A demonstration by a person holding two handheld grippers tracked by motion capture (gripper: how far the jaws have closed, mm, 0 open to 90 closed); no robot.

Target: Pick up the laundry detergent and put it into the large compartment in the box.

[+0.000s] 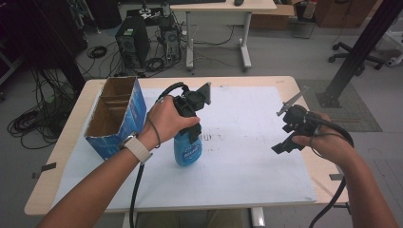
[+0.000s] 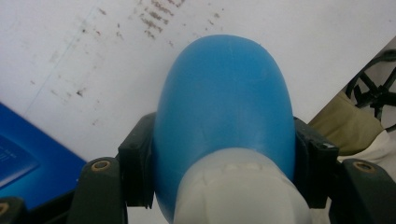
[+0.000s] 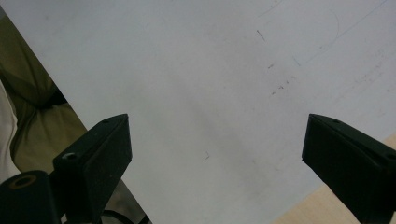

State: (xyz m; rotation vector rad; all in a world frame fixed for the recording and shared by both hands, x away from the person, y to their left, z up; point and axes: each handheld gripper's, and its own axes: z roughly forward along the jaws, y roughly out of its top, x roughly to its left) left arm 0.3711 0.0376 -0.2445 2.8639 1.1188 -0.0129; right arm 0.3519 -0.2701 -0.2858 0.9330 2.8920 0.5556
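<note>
My left gripper [image 1: 190, 131] is shut on the shoulder of a blue plastic bottle [image 1: 187, 150], which is held upright over the white sheet [image 1: 247, 142] at the table's middle. In the left gripper view both black jaws press the sides of the bottle [image 2: 224, 107] just past its white cap [image 2: 240, 191]. I cannot tell whether its base touches the sheet. My right gripper [image 1: 285, 138] hovers at the right side of the table. Seen in its own view, the right gripper [image 3: 217, 154] stands open with nothing between its jaws.
An open blue cardboard box [image 1: 116, 116] with dividers inside stands at the left of the wooden table [image 1: 294, 85], close to the left hand. A corner of that box [image 2: 28, 163] lies beside the bottle. Cables trail from both grippers toward the front edge.
</note>
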